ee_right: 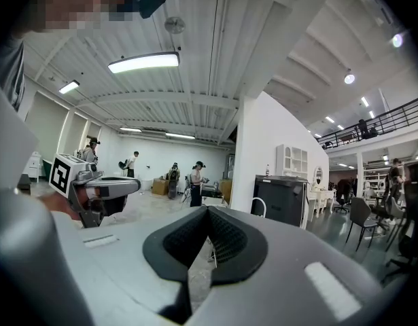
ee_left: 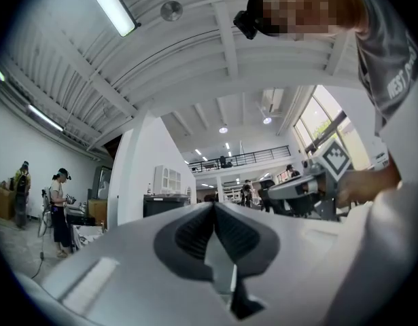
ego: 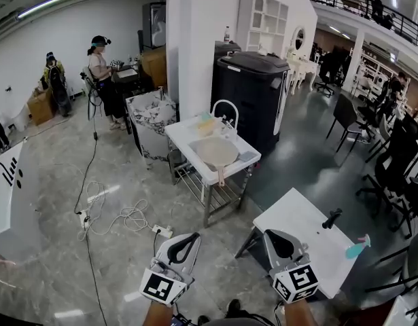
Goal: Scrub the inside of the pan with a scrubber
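Observation:
Across the room, in the head view, a round tan pan (ego: 214, 151) lies in the basin of a white sink table (ego: 244, 159). Its handle (ego: 221, 176) points toward me over the front rim. A small yellowish thing (ego: 206, 122), perhaps the scrubber, sits at the sink's far corner by the curved faucet (ego: 225, 107). My left gripper (ego: 194, 236) and right gripper (ego: 271, 233) are held low and close to me, far from the sink. Both are shut with nothing between the jaws. The left gripper view shows its pads (ee_left: 195, 233) meeting at the tip, and the right gripper view shows its pads (ee_right: 225, 236) meeting the same way.
A white table (ego: 297, 223) stands just right of my grippers, with a black object (ego: 332, 217) and a teal spray bottle (ego: 356, 248) on it. Cables and a power strip (ego: 161, 231) lie on the floor to the left. A black cabinet (ego: 253, 94) stands behind the sink, office chairs (ego: 392, 161) stand right, and people (ego: 100, 73) stand far left.

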